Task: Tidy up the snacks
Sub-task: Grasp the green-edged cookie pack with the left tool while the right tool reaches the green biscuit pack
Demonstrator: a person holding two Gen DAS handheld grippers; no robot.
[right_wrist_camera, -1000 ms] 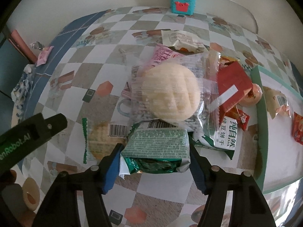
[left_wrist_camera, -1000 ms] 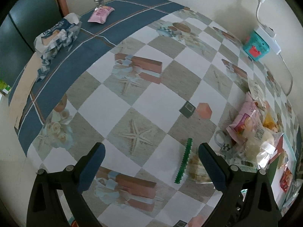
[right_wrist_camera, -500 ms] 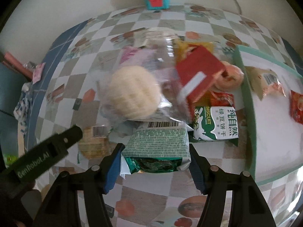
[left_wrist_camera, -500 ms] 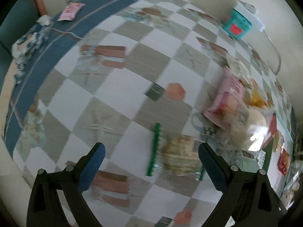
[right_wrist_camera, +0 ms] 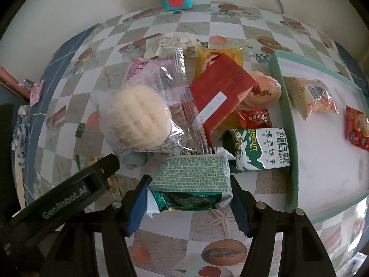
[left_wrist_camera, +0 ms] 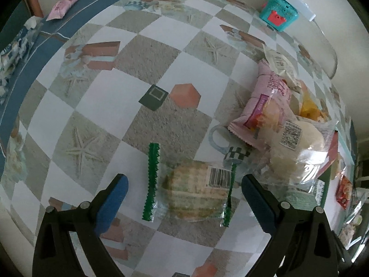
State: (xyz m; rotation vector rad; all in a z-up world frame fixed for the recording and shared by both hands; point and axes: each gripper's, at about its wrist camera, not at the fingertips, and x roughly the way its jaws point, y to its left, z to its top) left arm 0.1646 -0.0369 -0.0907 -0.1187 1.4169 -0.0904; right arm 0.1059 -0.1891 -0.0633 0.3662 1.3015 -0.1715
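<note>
Checkered worktop (left_wrist_camera: 147, 53) has a snack pile beside a teal tray (right_wrist_camera: 282, 87). Right gripper (right_wrist_camera: 189, 198) fingers pinch a green packet (right_wrist_camera: 191, 180), while left gripper (left_wrist_camera: 184, 198) fingers are spread around a green-edged biscuit pack (left_wrist_camera: 191, 198) on the cloth.

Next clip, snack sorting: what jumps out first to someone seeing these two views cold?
The heap of snack packets mid-table, topped by a pale round bun in clear wrap and a red packet. The right gripper is shut on a green-patterned packet at the heap's near edge, beside the teal-rimmed tray. The left gripper is open around a clear-wrapped round biscuit with green seams lying apart from the heap.
</note>
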